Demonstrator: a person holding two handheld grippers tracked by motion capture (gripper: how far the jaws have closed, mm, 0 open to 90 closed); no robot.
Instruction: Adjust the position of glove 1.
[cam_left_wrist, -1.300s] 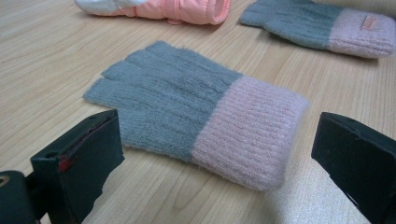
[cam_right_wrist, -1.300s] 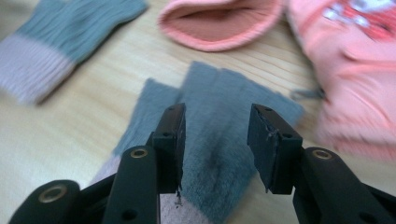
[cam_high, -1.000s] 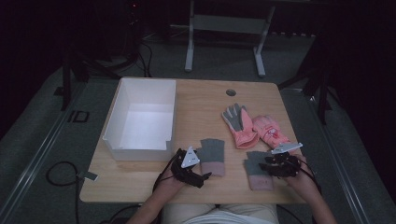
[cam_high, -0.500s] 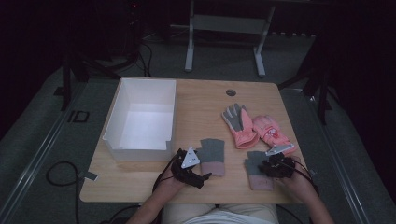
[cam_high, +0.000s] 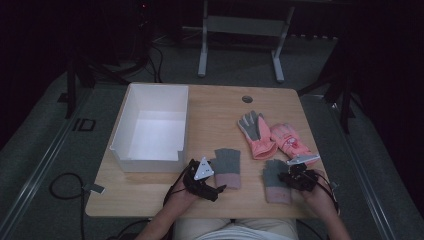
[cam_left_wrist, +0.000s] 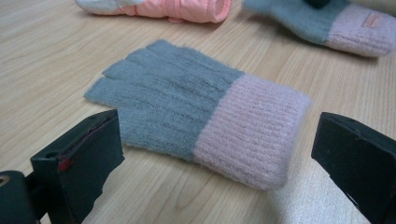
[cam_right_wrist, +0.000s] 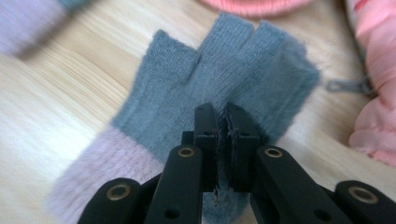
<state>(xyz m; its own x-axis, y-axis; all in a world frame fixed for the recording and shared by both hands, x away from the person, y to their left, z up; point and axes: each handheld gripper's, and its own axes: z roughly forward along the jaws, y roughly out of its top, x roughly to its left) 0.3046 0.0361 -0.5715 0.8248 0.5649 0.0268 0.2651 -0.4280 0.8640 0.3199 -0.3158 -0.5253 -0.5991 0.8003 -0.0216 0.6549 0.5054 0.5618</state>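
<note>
Gloves: right glove (cam_right_wrist: 219, 79) near edge, right gripper (cam_right_wrist: 220, 116) just closed, pinching its knit. Left glove (cam_left_wrist: 196, 112) lies between spread left gripper (cam_left_wrist: 219, 154) jaws. Box (cam_high: 125, 130) far left, empty.

The high view looks forward and down on the whole worktop (cam_high: 220, 107) from above the person's side. Each gripper view sits low and close over one grey-and-pink glove (cam_left_wrist: 196, 114), and both catch the pink gloves (cam_right_wrist: 373, 70) beyond it
</note>
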